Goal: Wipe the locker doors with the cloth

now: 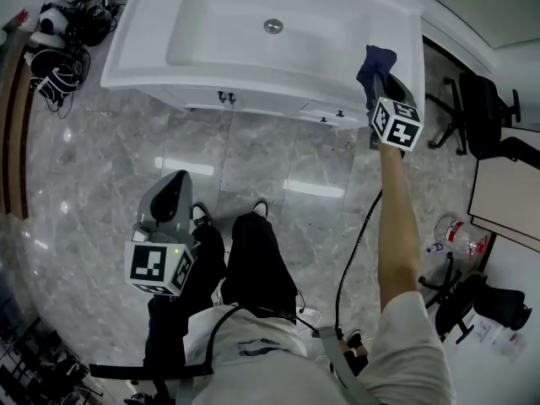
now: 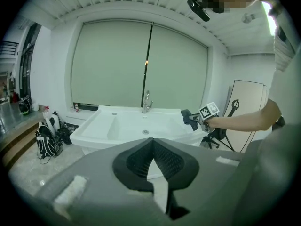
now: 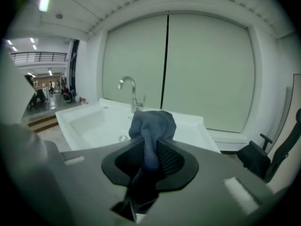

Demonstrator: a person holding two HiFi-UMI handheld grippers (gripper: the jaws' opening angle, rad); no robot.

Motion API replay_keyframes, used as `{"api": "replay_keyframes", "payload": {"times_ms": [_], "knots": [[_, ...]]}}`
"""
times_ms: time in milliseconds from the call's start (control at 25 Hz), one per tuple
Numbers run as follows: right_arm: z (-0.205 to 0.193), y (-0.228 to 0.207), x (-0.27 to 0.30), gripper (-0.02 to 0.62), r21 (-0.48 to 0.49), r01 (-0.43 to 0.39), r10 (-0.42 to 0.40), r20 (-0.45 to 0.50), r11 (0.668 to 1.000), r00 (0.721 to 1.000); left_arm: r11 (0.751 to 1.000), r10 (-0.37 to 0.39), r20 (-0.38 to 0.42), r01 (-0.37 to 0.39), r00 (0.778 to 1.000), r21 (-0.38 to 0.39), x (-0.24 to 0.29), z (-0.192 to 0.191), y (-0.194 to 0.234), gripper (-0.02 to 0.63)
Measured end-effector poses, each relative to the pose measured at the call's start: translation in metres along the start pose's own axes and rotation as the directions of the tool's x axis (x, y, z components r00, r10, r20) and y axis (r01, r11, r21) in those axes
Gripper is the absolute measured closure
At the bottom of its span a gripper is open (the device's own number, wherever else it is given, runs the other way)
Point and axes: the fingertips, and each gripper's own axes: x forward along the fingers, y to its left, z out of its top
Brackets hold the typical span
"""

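Note:
My right gripper is held out over the right end of the white sink unit, shut on a dark blue cloth. In the right gripper view the cloth bunches up above the jaws and hangs down between them, with the basin and tap behind. White cabinet doors with small dark handles sit under the sink. My left gripper hangs low over the marble floor, well short of the unit. Its jaws meet in the left gripper view with nothing between them.
Dark bags and helmets lie on the floor at the left of the sink. An office chair stands to the right, with a clear bottle on the floor below it. The person's dark trouser legs are in the middle.

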Motion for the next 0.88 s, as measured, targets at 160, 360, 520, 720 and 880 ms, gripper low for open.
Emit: {"api": "replay_keyframes", "payload": {"times_ms": [160, 360, 520, 720, 880], "knots": [[0.056, 0.102, -0.067, 0.514, 0.035, -0.112, 0.103, 0.202, 0.993, 0.974, 1.000, 0.019, 0.052, -0.018, 0.998, -0.021, -0.007, -0.003, 0.027, 0.604], [0.049, 0.272, -0.114, 0.514, 0.072, -0.265, 0.225, 0.349, 0.961, 0.910, 0.998, 0.066, 0.091, -0.067, 0.994, 0.000, -0.033, -0.036, 0.084, 0.604], [0.003, 0.412, -0.090, 0.514, -0.050, -0.354, 0.345, 0.383, 0.934, 0.857, 0.991, 0.128, 0.130, -0.123, 0.983, -0.045, -0.035, -0.099, 0.147, 0.604], [-0.052, 0.516, -0.032, 0.514, -0.202, -0.385, 0.435, 0.404, 0.900, 0.805, 0.976, 0.204, 0.171, -0.186, 0.964, -0.115, -0.014, -0.210, 0.206, 0.604], [-0.085, 0.575, 0.011, 0.514, -0.314, -0.409, 0.514, 0.485, 0.857, 0.707, 0.976, 0.206, 0.225, -0.183, 0.952, -0.120, 0.015, -0.287, 0.233, 0.604]]}}
